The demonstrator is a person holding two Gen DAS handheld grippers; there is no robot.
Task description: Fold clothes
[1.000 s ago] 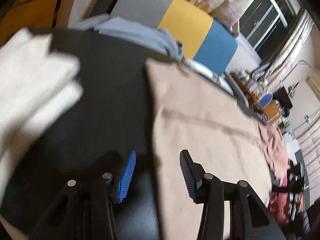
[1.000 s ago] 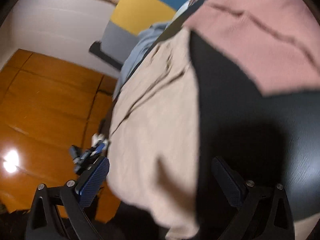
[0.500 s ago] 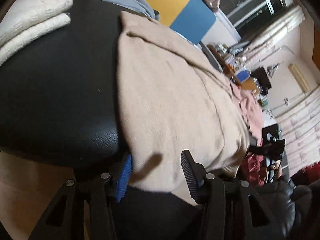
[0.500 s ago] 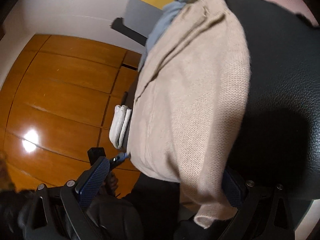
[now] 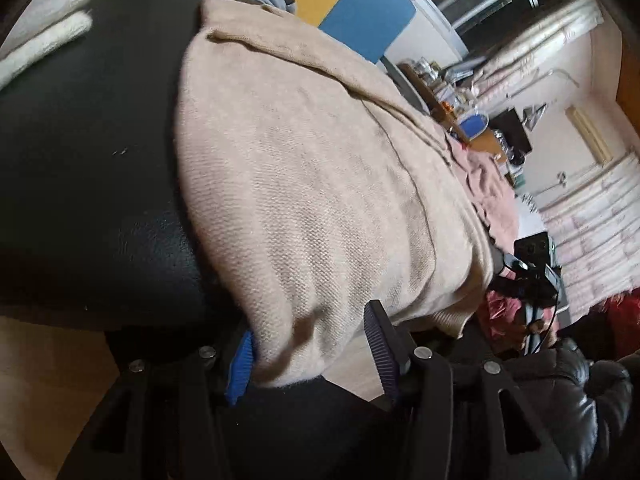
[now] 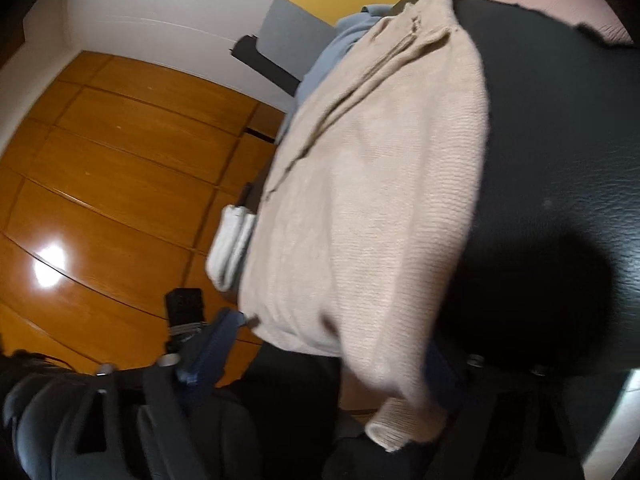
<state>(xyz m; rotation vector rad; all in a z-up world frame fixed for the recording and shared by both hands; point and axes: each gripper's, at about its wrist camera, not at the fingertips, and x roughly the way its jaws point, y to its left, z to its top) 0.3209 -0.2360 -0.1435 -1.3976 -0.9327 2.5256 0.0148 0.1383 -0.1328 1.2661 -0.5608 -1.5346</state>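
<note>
A beige knit sweater [image 5: 312,168] lies folded on a black leather top [image 5: 80,152], and its near edge hangs over the rim. My left gripper [image 5: 310,360] sits at that rim with its jaws opening. The drooping hem is between the fingers and brushes the blue left pad [image 5: 240,368]. In the right wrist view the sweater [image 6: 368,200] hangs down between the fingers of my right gripper [image 6: 328,360]. Its jaws are closing, and the right finger is mostly hidden behind the cloth.
A folded white garment [image 5: 44,40] lies at the far left of the top, also seen as a white garment [image 6: 232,248]. A blue-grey garment [image 6: 332,56] and a pink garment [image 5: 492,192] lie beyond the sweater. Dark leather sleeves [image 5: 580,400] fill the lower corners. Orange wooden panels [image 6: 120,160] are on the left.
Both grippers have drawn back to the near rim of the black top, so the sweater's hanging edge now sits between their fingers. The right jaws have narrowed, and the left jaws stand slightly wider.
</note>
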